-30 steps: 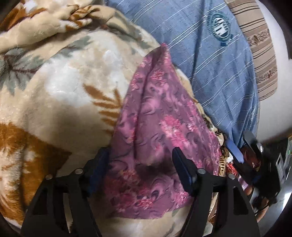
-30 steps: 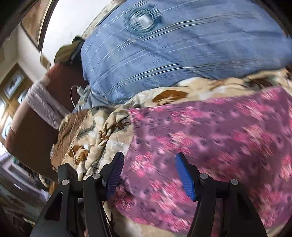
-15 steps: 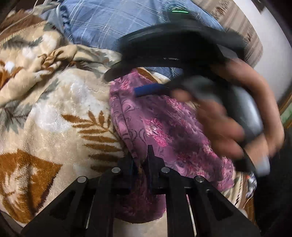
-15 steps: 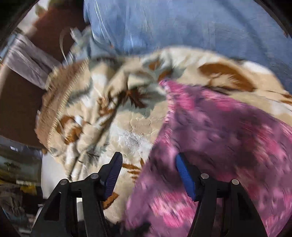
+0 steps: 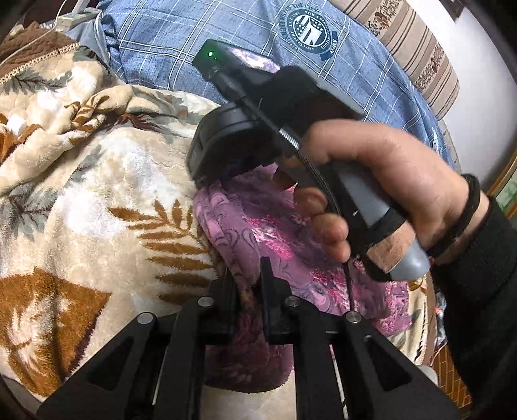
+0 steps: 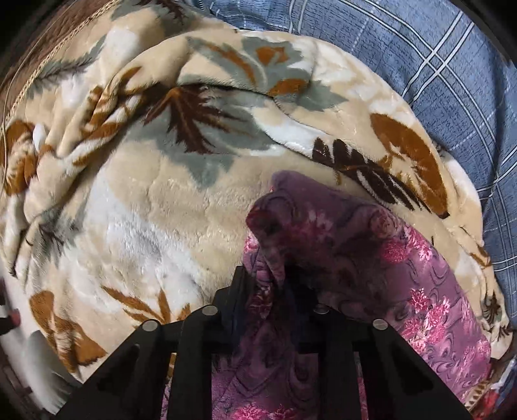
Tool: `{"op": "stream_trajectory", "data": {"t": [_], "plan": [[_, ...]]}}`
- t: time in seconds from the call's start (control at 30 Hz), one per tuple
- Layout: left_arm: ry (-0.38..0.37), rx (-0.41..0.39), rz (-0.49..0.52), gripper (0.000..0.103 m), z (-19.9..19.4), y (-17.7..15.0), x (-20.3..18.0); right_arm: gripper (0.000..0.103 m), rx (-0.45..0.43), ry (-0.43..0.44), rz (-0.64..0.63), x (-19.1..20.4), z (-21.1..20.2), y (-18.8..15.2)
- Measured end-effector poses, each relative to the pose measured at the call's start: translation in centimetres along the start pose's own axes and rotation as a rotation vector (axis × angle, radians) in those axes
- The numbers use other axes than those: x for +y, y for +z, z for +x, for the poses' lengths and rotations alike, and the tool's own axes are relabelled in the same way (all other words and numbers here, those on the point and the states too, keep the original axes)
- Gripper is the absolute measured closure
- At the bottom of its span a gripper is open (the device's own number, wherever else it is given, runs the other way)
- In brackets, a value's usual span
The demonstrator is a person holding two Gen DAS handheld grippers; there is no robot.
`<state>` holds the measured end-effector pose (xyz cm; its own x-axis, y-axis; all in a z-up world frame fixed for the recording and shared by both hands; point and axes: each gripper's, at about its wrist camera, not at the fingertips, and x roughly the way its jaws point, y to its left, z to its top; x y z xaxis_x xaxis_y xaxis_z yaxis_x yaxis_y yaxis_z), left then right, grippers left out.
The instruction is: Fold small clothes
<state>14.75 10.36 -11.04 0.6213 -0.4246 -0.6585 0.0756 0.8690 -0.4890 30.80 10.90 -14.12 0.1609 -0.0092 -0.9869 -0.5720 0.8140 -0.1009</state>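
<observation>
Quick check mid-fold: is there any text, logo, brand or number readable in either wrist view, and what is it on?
Round crest on the blue plaid fabric: a ring of lettering around a striped shield, too small and distorted to read.
Camera unit on the right hand-held gripper: a green light, no legible text.
Purple floral garment and leaf-print blanket: no text.

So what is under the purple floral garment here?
The purple floral garment lies on the cream leaf-print blanket, clamped by the left gripper and right gripper. What lies beneath that blanket is hidden.
</observation>
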Motion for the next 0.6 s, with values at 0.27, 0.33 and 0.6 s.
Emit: {"op": "stream_trajectory", "data": {"t": [0.27, 0.33, 0.6], "plan": [[-0.125, -0.021, 0.056, 0.094, -3.1, 0.3, -2.8, 0.093, -0.262, 0.257, 0.226, -6.3, -9.7, -5.4], [-0.163, -0.025, 0.086, 0.094, -4.4, 0.4, -5.5, 0.093, -0.329, 0.310, 0.272, -8.9, -12.4, -8.1], [-0.234, 0.038, 0.307, 0.094, -2.6, -1.8, -19.5, 0.092, -0.554, 0.421, 0.471, -21.0, -18.9, -20.0]]}}
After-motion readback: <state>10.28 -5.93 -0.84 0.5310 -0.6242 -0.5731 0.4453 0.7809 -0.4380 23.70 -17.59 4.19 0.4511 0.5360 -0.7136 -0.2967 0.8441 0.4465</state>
